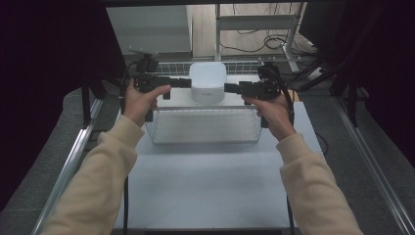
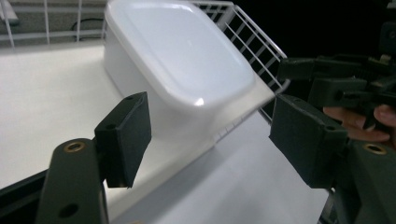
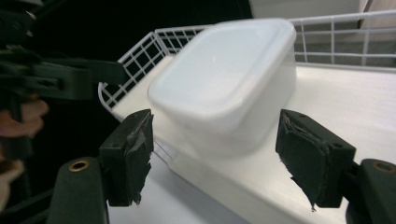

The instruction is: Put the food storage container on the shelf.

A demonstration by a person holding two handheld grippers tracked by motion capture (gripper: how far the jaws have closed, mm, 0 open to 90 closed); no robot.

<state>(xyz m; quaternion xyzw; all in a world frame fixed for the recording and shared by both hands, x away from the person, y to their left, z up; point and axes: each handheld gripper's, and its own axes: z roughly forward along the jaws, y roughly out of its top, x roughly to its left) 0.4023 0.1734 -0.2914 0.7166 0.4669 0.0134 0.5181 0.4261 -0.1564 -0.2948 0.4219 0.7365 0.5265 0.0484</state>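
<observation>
A white lidded plastic container [image 1: 208,81] stands at the back of a white wire basket [image 1: 205,126]. My left gripper [image 1: 187,83] comes at the container's left side and my right gripper [image 1: 228,89] at its right side. In the left gripper view, the left gripper [image 2: 215,135] is open and the container [image 2: 182,60] lies just ahead of its pads, tilted in the picture. From the right gripper view the right gripper [image 3: 219,149] is also open, with the container [image 3: 229,79] ahead between its jaws. I cannot tell whether any pad touches it.
The basket sits on a pale table [image 1: 205,186] flanked by metal rails [image 1: 68,166]. Basket walls [image 2: 252,42] rise close behind and beside the container. A metal frame and cables [image 1: 274,41] lie on the floor beyond. Each gripper view shows the opposite gripper [image 2: 336,79] and the other gripper [image 3: 51,74] nearby.
</observation>
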